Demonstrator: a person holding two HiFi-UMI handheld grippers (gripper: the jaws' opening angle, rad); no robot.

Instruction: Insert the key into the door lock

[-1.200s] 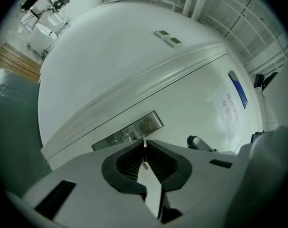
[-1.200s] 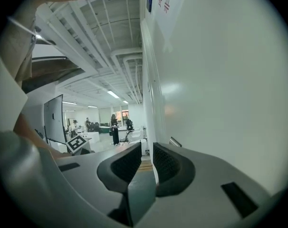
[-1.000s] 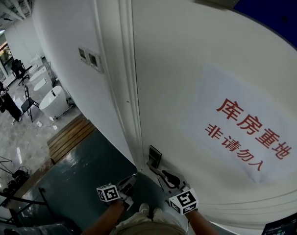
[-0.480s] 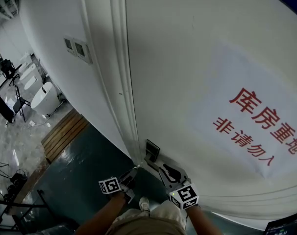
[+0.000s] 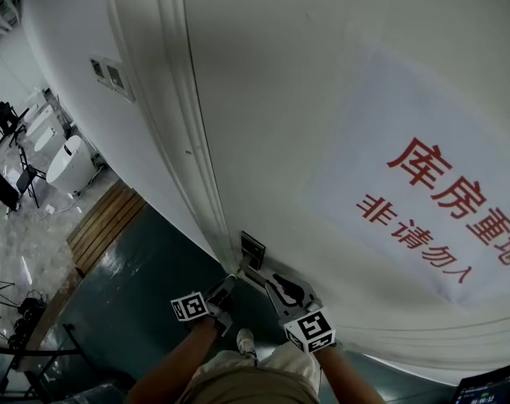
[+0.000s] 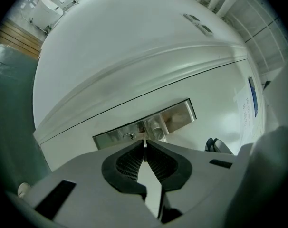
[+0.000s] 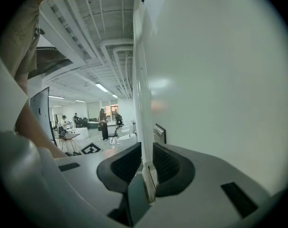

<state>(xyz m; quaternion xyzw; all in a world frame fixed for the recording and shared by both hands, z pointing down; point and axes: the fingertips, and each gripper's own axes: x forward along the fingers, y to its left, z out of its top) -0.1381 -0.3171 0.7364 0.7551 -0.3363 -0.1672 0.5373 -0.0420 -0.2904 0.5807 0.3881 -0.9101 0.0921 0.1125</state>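
A silver lock plate (image 6: 175, 117) sits on the white door (image 5: 322, 99), with a small keyhole (image 6: 129, 136) at its left and a handle stub (image 6: 156, 128) in the middle. My left gripper (image 6: 145, 145) is shut on a thin pale key (image 6: 144, 147) whose tip points at the plate, just right of the keyhole and short of it. In the head view the left gripper (image 5: 224, 291) hangs just below the lock plate (image 5: 252, 250). My right gripper (image 7: 144, 163) stands slightly open beside the door with nothing between its jaws; it also shows in the head view (image 5: 282, 291).
A paper sign (image 5: 423, 200) with red characters is stuck on the door. The white door frame (image 5: 183, 116) runs to the left of the lock, with wall switches (image 5: 103, 72) beyond it. Dark floor (image 5: 129, 276) and wooden decking (image 5: 103, 225) lie below.
Both grippers have edged closer to the lock plate. The head camera has shifted, so the door and sign sit further left and up in view.
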